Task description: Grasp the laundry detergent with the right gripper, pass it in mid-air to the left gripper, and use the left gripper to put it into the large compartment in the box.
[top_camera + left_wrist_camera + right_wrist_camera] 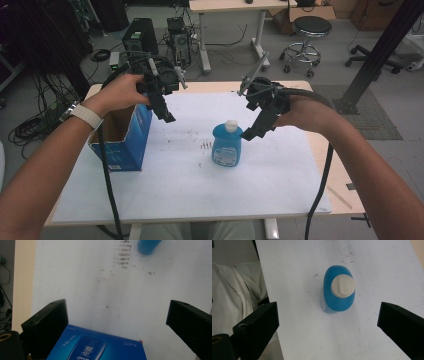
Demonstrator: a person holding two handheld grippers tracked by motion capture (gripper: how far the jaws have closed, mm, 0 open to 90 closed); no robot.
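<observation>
A blue bottle point(226, 146) with a white cap stands upright near the middle of the white table sheet point(190, 185). From above, the bottle point(339, 291) sits ahead of and between the jaws of my right gripper point(328, 326), which is open and empty. That right gripper point(256, 129) hovers just right of the cap. An open blue carton point(124, 135) stands at the table's left. My left gripper point(166, 114) hangs open over the carton's right rim; the carton's printed face point(97, 346) lies below its jaws, untouched. The bottle's base point(148, 245) shows far ahead.
Dark smudges point(205, 146) mark the sheet left of the bottle. The wooden table edge point(340, 190) shows on the right. Behind the table are computer towers point(140, 35), a stool point(310, 27) and a desk. Cables trail from both grippers.
</observation>
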